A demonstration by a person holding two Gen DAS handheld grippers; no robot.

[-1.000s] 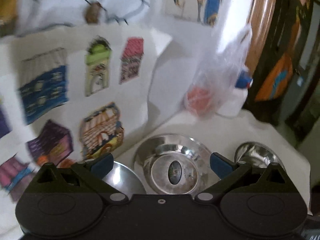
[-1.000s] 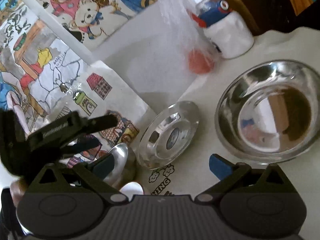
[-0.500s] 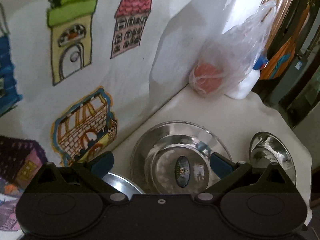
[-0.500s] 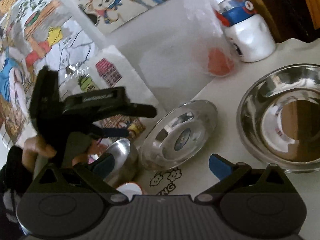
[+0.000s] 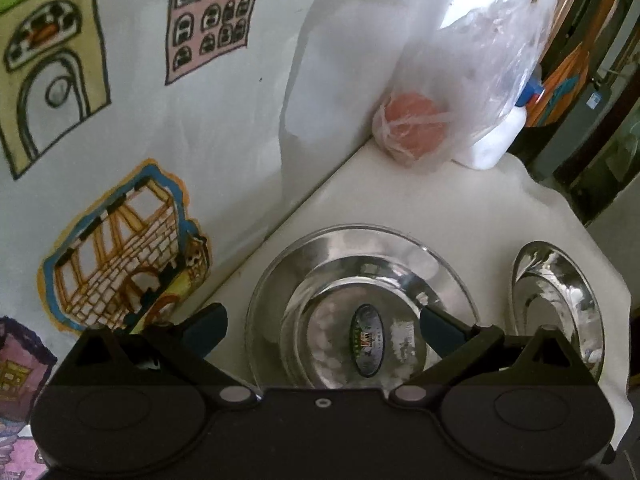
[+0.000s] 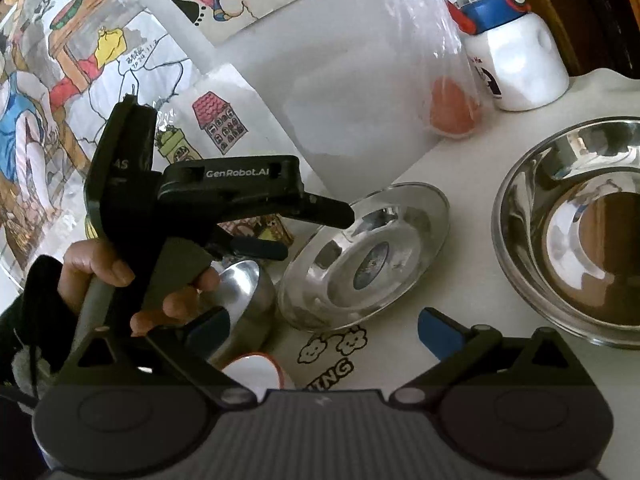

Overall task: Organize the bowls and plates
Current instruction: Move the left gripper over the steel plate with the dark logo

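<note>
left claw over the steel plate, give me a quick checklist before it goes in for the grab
1. Left claw open: ok, blue tips spread apart.
2. Aim: ok, the steel plate sits between the tips in the left wrist view.
3. Plate free to lift: ok, nothing rests in it; only a label at its centre.
4. Neighbours: ok, the small steel bowl and large steel bowl stand apart from the plate.
5. Contact with the rim: cannot tell; height above the plate is unclear.
6. Right claw clear: ok, open, empty, short of the plate.
</note>
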